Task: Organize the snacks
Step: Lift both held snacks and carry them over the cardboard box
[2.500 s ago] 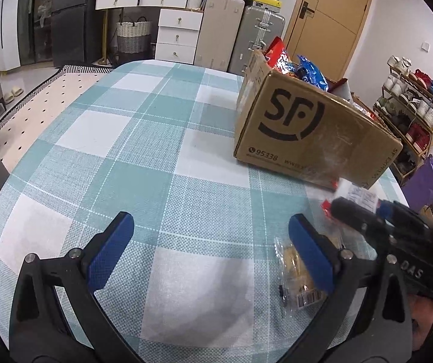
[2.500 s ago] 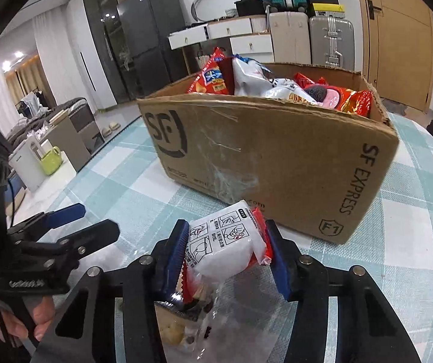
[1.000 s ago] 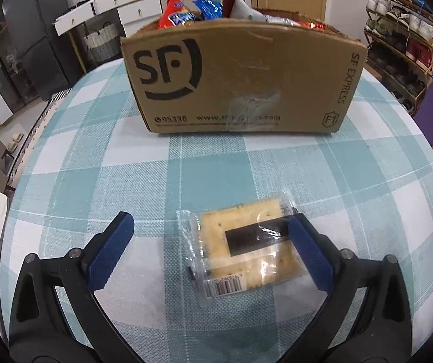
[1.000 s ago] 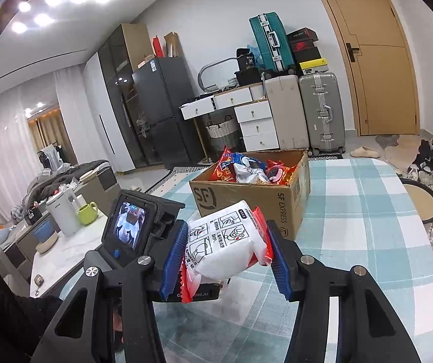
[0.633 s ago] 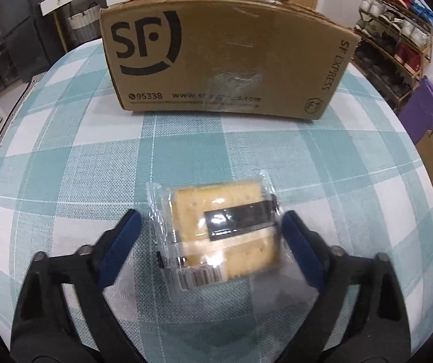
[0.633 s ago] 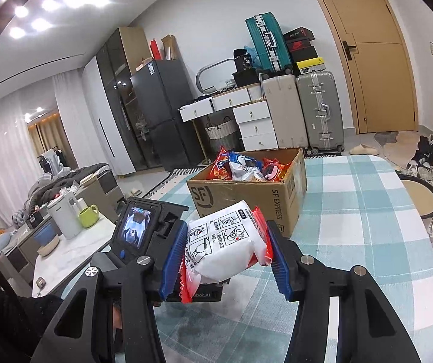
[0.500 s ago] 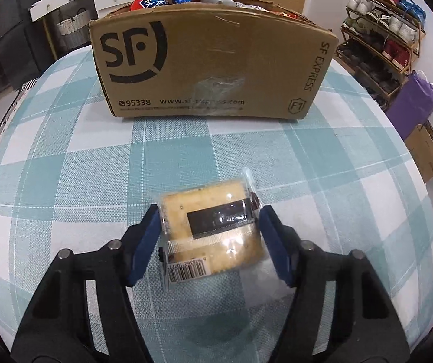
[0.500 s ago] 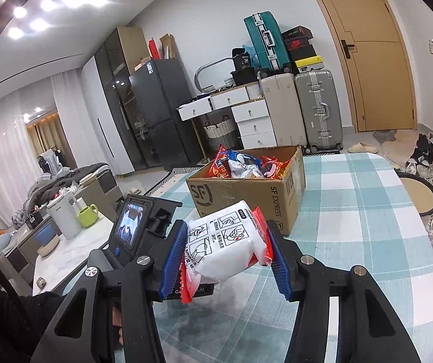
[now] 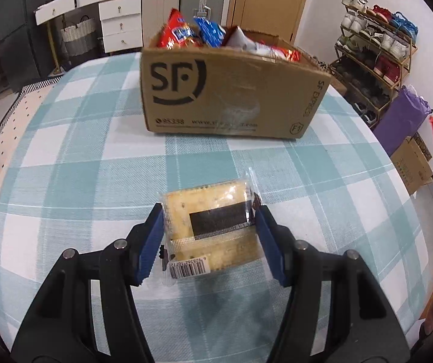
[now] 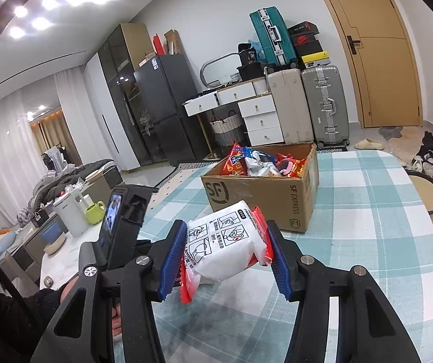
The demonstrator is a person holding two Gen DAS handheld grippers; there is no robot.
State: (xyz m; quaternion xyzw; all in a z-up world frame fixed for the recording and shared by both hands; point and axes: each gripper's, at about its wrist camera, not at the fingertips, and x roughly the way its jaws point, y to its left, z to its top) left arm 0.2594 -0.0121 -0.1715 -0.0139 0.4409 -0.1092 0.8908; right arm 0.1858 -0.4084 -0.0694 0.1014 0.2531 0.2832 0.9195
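My left gripper [image 9: 209, 239] is shut on a clear-wrapped cracker packet [image 9: 213, 225] with a black label and holds it just above the checked tablecloth [image 9: 80, 157]. Beyond it stands the open cardboard SF box [image 9: 231, 90], full of snack bags [image 9: 192, 31]. My right gripper [image 10: 225, 257] is shut on a white and red snack packet [image 10: 225, 252], held high above the table. The box also shows in the right wrist view [image 10: 265, 193], further off. The left gripper's body [image 10: 122, 220] shows at the left there.
The round table's edge [image 9: 404, 181] curves at the right, with a purple bag [image 9: 404, 115] and shoe rack [image 9: 376, 45] beyond. A side table with a kettle and green mug [image 10: 95, 211] stands at the left. Suitcases [image 10: 325, 106] and drawers line the far wall.
My left gripper has closed on the cracker packet and lifted it slightly off the cloth. My right gripper keeps its packet and has stayed high, well back from the box.
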